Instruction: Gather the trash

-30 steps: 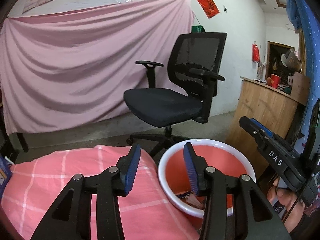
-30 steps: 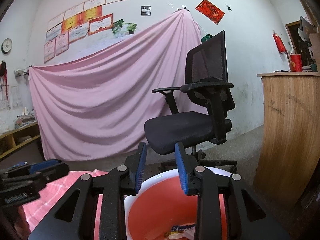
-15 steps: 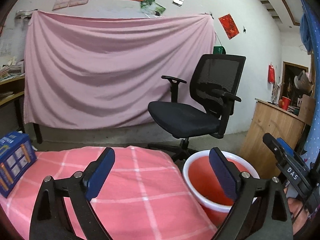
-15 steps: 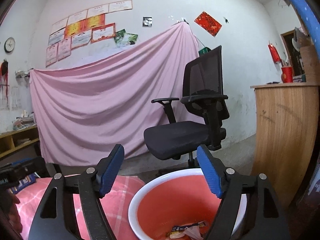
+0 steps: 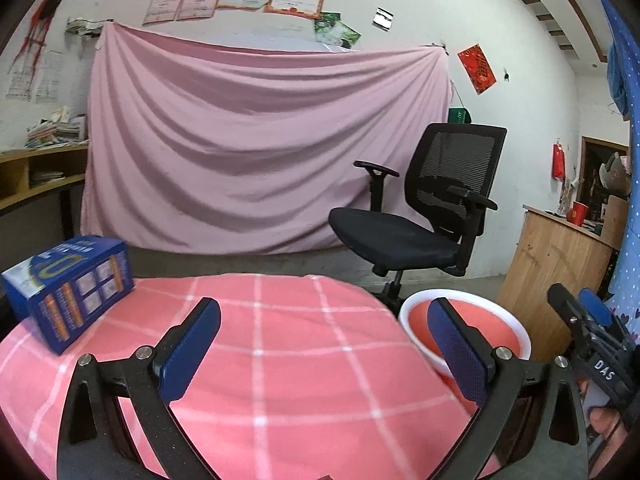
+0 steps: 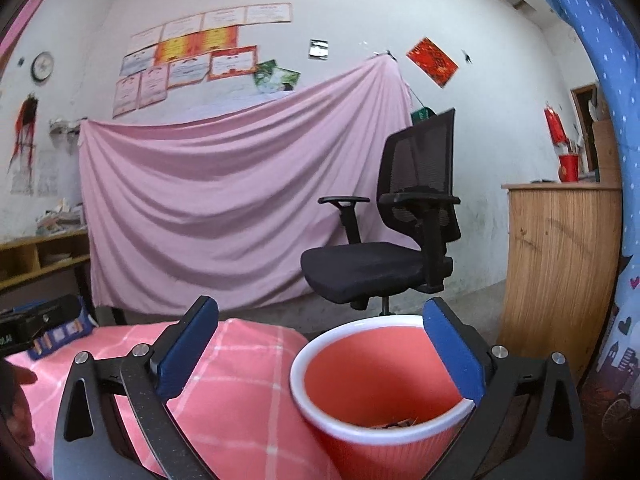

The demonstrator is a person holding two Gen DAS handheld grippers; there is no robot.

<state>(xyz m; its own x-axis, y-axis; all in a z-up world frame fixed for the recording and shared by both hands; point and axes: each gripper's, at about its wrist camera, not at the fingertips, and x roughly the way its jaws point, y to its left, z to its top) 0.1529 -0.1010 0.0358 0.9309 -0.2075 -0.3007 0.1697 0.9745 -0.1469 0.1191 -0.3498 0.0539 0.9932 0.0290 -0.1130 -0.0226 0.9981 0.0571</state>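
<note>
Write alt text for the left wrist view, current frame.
The left gripper hangs with its jaws wide open and empty above a table under a pink checked tablecloth. A blue cardboard box sits at the table's left edge, and a red trash bin with a white rim stands beyond its right edge. Behind are a black office chair and a pink draped sheet.

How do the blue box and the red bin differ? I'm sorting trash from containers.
The box sits on the pink checked cloth; the bin stands beside it, lower. The box is closed, rectangular and printed; the bin is round, open-topped, white-rimmed, with scraps inside. Neither is gripped.
</note>
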